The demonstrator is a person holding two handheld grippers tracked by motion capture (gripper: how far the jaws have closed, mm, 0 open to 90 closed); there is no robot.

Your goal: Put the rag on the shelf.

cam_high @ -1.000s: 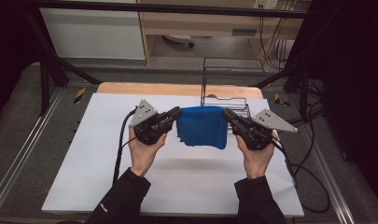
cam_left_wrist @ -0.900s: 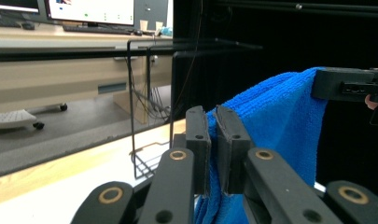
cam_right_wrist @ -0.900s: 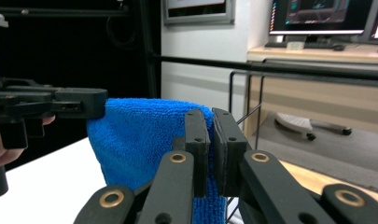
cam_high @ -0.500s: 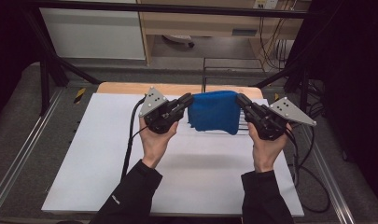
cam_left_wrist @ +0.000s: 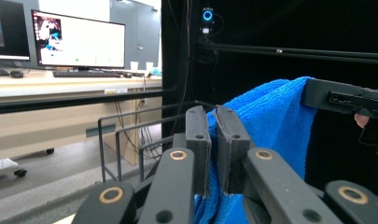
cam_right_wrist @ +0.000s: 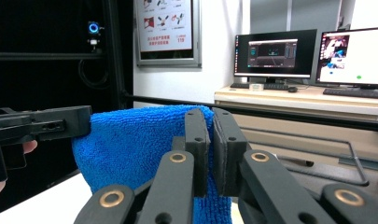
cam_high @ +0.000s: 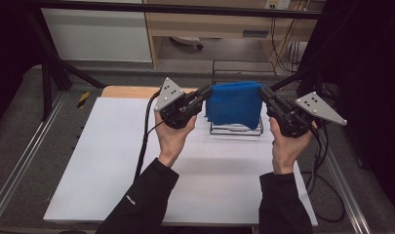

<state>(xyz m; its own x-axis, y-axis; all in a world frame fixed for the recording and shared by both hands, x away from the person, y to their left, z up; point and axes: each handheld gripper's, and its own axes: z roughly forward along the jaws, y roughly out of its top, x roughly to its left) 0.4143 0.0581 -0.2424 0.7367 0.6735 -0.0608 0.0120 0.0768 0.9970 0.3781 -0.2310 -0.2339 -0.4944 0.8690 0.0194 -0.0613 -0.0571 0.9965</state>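
Note:
A folded blue towel [cam_high: 234,104] hangs in the air between my two grippers, above a black wire rack [cam_high: 236,127] at the back of the white table. My left gripper [cam_high: 207,91] is shut on the towel's left top corner, and my right gripper [cam_high: 262,92] is shut on its right top corner. In the left gripper view the towel [cam_left_wrist: 270,121] is pinched between the jaws of the left gripper [cam_left_wrist: 213,116], with the right gripper [cam_left_wrist: 345,97] beyond. In the right gripper view the towel [cam_right_wrist: 135,140] hangs from the right gripper [cam_right_wrist: 212,119], and the left gripper [cam_right_wrist: 42,123] holds its far end.
The white table mat [cam_high: 112,161] spreads out in front of the rack. A wooden board edge [cam_high: 129,91] shows at the back left. Black frame bars [cam_high: 53,68] stand around the table. Cables [cam_high: 326,195] trail at the right edge. Monitors [cam_right_wrist: 350,49] sit on a desk beyond.
Both grippers have lifted the blue towel up and carried it away from the person, from low over the table to above the wire rack.

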